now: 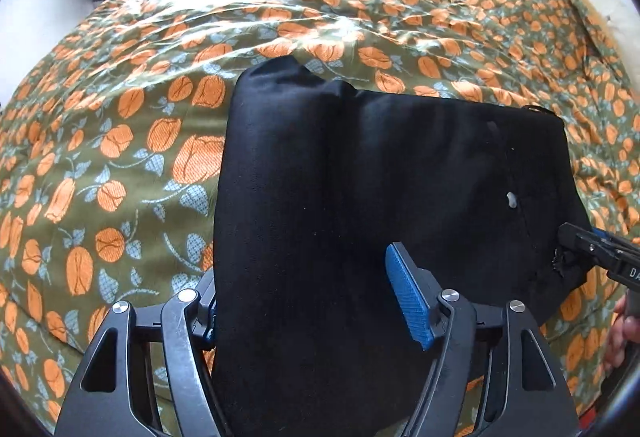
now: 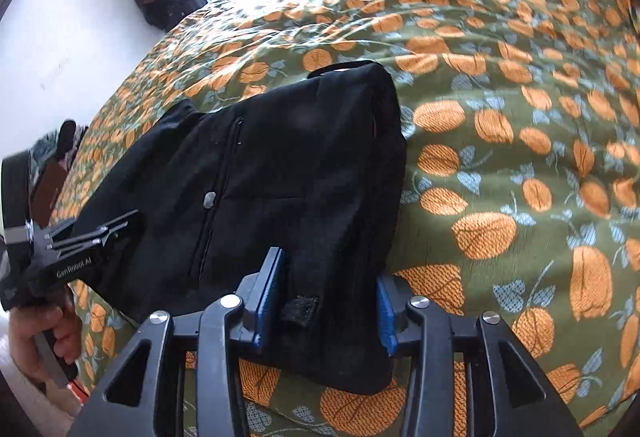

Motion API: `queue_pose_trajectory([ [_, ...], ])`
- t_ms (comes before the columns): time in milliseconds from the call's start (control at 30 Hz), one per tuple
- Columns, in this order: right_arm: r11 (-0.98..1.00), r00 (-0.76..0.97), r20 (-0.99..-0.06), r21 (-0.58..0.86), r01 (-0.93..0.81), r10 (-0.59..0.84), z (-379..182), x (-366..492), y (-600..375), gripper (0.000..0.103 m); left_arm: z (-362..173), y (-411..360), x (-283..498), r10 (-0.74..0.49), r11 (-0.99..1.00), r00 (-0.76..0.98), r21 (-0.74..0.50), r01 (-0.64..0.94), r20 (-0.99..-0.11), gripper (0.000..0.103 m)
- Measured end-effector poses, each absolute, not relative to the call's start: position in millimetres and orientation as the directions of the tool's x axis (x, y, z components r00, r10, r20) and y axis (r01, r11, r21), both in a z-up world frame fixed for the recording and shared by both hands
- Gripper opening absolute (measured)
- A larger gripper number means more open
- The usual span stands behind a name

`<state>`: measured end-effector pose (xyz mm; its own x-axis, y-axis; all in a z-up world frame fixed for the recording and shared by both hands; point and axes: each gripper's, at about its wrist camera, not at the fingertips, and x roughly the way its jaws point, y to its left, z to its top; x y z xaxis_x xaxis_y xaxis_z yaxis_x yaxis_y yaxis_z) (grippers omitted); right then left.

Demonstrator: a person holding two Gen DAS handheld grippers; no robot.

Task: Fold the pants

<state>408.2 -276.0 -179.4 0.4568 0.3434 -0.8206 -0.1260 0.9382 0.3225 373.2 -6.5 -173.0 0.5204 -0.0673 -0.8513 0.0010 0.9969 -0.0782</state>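
One pair of black pants (image 1: 360,197), matte woven cloth, lies folded into a thick rectangular bundle on a bed (image 1: 120,157) covered in olive fabric printed with orange flowers. Left gripper (image 1: 312,301), with ribbed blue pads, stands spread wide, the bundle's near edge between its fingers. Right gripper (image 2: 324,301) straddles the bundle's opposite end, fingers parted with cloth and a belt loop (image 2: 300,311) between them.

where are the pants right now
The pants lie folded on the floral bedspread, near its close edge, with the left claw and right claw each straddling a near corner.
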Motion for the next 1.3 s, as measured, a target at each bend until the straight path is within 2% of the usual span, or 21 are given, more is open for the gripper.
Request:
queue_pose_trajectory([
  [33,0.947,0.467,-0.825,0.296,-0.120,0.318,-176.8,406.4,-279.9,0.069,-168.3,-6.5,368.2,-0.049,0.998,0.521,-0.058,-0.003,-0.852,0.073],
  [67,0.960,0.479,-0.832,0.256,-0.116,0.280,-171.8,402.1,-281.9,0.081,-164.0,-6.1,361.3,-0.028,0.999,0.525,-0.036,-0.004,-0.851,0.074],
  [167,0.977,0.533,-0.819,0.186,-0.101,0.211,-148.1,381.7,-286.9,0.088,-141.6,-13.7,335.9,0.061,0.998,0.563,0.069,-0.006,-0.824,0.086],
  [233,0.986,0.559,-0.812,0.139,-0.095,0.169,-129.8,361.6,-284.3,0.095,-124.1,-18.3,315.3,0.086,0.995,0.594,0.098,-0.011,-0.800,0.095],
  [267,0.987,0.574,-0.804,0.124,-0.099,0.158,-120.7,349.6,-282.0,0.096,-115.5,-19.9,304.5,0.088,0.995,0.605,0.098,-0.016,-0.792,0.096],
  [500,0.986,0.655,-0.742,0.053,-0.158,0.145,-77.1,262.9,-252.6,0.101,-77.6,-23.2,240.4,0.090,0.996,0.609,0.084,-0.039,-0.788,0.096],
  [700,0.988,0.641,-0.756,0.055,-0.145,0.136,-73.6,210.8,-240.9,0.102,-58.0,-21.6,186.5,0.145,0.989,0.635,0.112,-0.092,-0.759,0.096],
  [833,0.988,0.616,-0.776,0.057,-0.146,0.136,-64.1,174.4,-236.8,0.103,-48.8,-28.0,151.3,0.186,0.981,0.595,0.184,-0.065,-0.782,0.096],
  [1000,0.982,0.591,-0.793,0.040,-0.186,0.144,-37.8,123.4,-226.4,0.103,-36.5,-33.4,97.4,0.127,0.989,0.547,0.146,-0.008,-0.828,0.096],
  [1300,0.975,0.603,-0.788,-0.015,-0.223,0.126,-1.7,68.7,-198.8,0.103,-5.1,-35.4,58.2,0.086,0.996,0.591,0.091,-0.022,-0.802,0.096],
])
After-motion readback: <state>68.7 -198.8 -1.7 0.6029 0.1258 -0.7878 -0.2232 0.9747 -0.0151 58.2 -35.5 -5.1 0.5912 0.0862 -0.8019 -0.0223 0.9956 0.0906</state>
